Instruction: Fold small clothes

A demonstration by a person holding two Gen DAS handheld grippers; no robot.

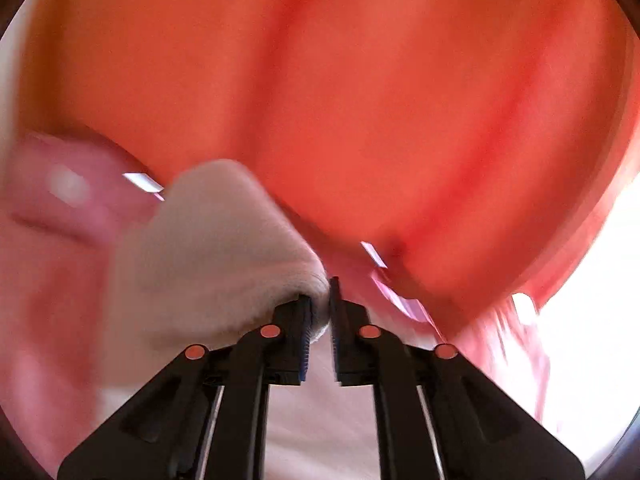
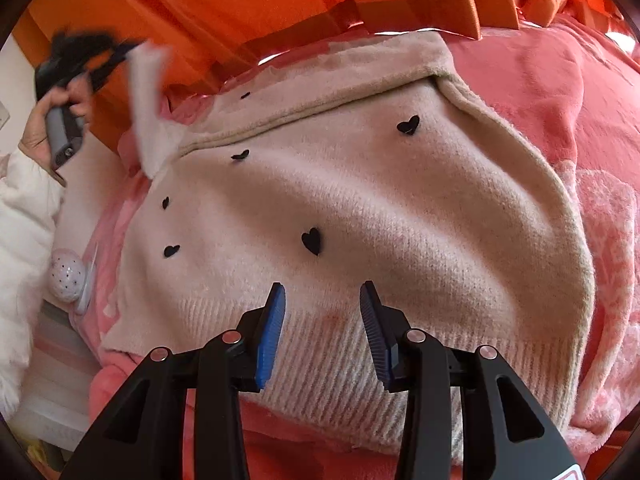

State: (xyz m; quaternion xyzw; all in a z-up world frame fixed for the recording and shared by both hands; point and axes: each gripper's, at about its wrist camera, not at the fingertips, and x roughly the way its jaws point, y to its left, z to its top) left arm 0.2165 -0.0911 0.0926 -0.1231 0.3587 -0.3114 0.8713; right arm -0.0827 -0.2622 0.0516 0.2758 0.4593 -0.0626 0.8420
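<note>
A cream knit sweater (image 2: 360, 208) with small black hearts lies spread on a pink blanket (image 2: 560, 128). My left gripper (image 1: 320, 312) is shut on the sweater's sleeve (image 1: 208, 248) and holds it lifted; in the right wrist view the left gripper (image 2: 76, 64) is blurred at the upper left with the raised sleeve (image 2: 148, 112) hanging from it. My right gripper (image 2: 322, 320) is open and empty, just above the sweater's ribbed hem (image 2: 320, 368).
An orange curtain (image 2: 280, 0) hangs behind the bed and fills the left wrist view (image 1: 320, 80). A white dotted ball (image 2: 66, 276) lies at the blanket's left edge. The person's white fuzzy sleeve (image 2: 20, 248) is at the far left.
</note>
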